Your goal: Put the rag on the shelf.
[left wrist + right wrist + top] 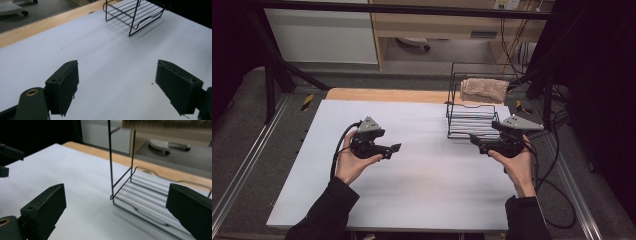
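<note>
High view: left gripper and right gripper over white worktop, fingers of both spread, empty; wire rack far right, beige towel on top.

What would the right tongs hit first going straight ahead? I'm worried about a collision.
Probably the wire rack: the open right tongs point at its corner post and lower shelf, though depth is unclear.

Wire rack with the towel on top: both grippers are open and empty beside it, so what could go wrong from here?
1. The right gripper sits close to the wire rack; a reach for the towel could snag a jaw in the thin wires.
2. The rack looks light, so a bump might slide or tip it, dropping the towel.
3. The left gripper points toward the right one; both closing in on the rack could collide.
</note>
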A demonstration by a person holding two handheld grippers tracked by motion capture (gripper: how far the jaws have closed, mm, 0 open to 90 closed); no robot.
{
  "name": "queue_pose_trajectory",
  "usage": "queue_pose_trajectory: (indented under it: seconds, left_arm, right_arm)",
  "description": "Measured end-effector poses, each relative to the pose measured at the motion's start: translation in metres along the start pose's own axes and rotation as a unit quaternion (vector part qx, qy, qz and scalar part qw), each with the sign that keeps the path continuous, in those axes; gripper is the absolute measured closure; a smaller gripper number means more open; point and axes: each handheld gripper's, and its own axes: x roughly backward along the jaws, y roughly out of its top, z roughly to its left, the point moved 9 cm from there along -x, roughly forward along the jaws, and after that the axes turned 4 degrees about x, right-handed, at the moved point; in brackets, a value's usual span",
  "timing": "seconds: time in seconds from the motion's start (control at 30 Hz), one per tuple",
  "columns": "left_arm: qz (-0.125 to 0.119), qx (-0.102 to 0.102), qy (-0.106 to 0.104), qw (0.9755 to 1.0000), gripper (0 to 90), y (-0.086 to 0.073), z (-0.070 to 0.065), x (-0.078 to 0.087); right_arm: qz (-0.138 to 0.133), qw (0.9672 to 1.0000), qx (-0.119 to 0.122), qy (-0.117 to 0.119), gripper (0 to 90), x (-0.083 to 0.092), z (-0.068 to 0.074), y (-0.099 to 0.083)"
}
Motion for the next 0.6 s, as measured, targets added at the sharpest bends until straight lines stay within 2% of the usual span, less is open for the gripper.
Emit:
queue_pose_trajectory:
  seconds: [0.27, 0.37, 0.43, 0.6]
  left_arm:
    - [0.008, 0.019, 0.019, 0.9996, 12.6, -0.049, 0.019, 0.014]
    - [0.01, 0.021, 0.028, 0.9993, 11.4, -0.062, 0.025, 0.021]
    - [0.012, 0.023, 0.034, 0.9991, 10.5, -0.069, 0.029, 0.026]
    - [0.009, 0.034, 0.033, 0.9989, 8.8, -0.085, 0.035, 0.036]
  right_arm:
    - [0.025, 0.9993, -0.021, 0.017, 0.7, -0.005, 0.006, -0.039]
    - [0.033, 0.9988, -0.022, 0.028, 0.5, -0.004, 0.009, -0.053]
    - [0.038, 0.9981, -0.032, 0.038, 0.5, -0.003, 0.01, -0.062]
    - [0.052, 0.9967, -0.039, 0.049, 0.5, 0.0, 0.012, -0.086]
